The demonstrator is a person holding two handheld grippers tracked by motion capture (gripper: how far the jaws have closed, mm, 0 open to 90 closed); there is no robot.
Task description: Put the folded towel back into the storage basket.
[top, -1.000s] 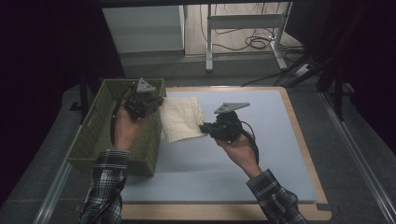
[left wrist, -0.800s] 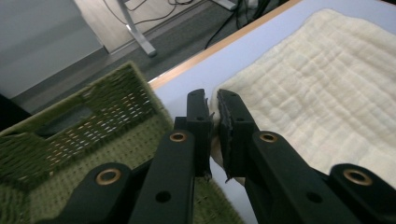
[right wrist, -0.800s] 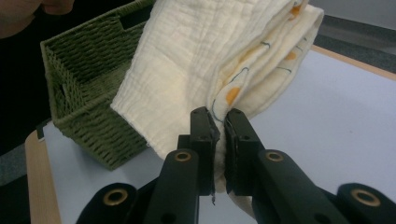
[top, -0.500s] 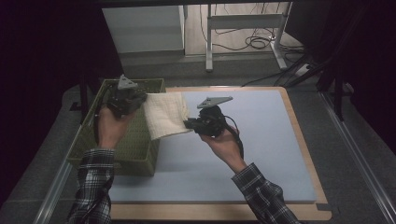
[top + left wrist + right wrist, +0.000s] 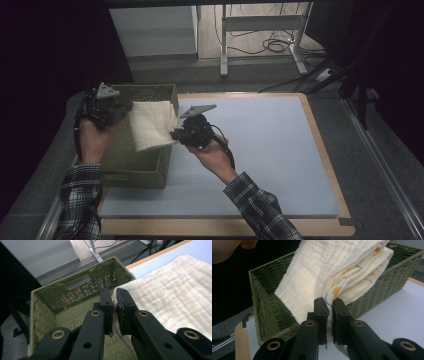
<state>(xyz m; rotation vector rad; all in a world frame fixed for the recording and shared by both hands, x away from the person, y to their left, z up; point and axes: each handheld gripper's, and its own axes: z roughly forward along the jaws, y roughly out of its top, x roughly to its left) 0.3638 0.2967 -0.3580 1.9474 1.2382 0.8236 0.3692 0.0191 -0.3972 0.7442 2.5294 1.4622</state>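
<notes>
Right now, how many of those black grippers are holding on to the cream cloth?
2. The left gripper pinches the folded cream cloth over the green woven basket; the right gripper pinches its opposite edge, by the basket's near-right rim.

Lighting and image quality: dim room, lit table, sharp close views.

High view: surroundings near black, pale mat (image 5: 260,150) evenly lit from above, soft shadows, slight grain, no glare. Left gripper view: cloth (image 5: 175,297) crisp, basket (image 5: 75,297) rim slightly blurred, background soft. Right gripper view: weave sharp, left side falls into darkness.
</notes>
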